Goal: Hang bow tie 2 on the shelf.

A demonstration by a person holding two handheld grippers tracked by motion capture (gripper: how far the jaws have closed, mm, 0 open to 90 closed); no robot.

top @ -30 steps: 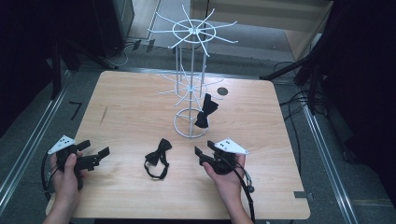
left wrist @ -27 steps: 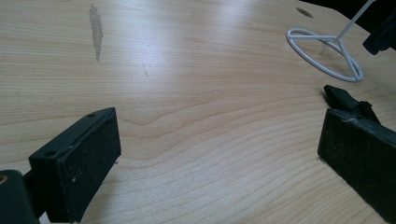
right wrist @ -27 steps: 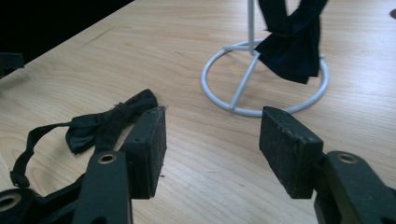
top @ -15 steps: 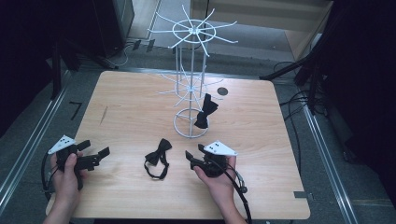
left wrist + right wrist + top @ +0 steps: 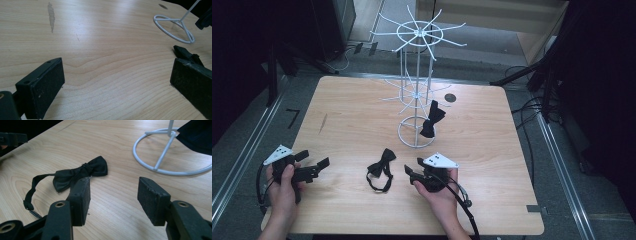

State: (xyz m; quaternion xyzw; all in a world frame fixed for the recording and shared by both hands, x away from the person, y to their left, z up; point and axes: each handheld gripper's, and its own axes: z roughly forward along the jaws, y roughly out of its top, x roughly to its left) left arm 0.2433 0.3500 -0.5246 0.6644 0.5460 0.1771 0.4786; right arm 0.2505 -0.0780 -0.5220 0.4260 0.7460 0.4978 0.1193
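Item, nearest: right gripper (image 5: 411, 175), held low at the near edge of the table (image 5: 492, 150), jaws partly open, having just closed a little, with nothing between the pads; bare wood shows in the gap in the right gripper view. Item: left gripper (image 5: 319, 165), at the near left corner, jaws standing wide and empty, resting well apart from the work. Item: loose bow tie (image 5: 381, 165), black, lying flat on the table just beside the right gripper's tips, on the side toward the left hand; in the right gripper view the bow (image 5: 80, 173) lies just beyond the left-hand jaw rather than in line with the gap, and its strap (image 5: 31, 192) loops toward the near edge, ending in a small clasp. Item, farther: white wire stand (image 5: 417, 90) with ring base and spoked tiers, a second bow tie (image 5: 431, 119) hanging from a lower arm over the ring. Risks, as judged: the jaws may close beside the bow and catch only the thin strap, since the bow sits off to one side; a low approach may push the tie along the smooth wood instead of gripping it; a trailing strap may snag the wire ring base when lifted toward the stand.
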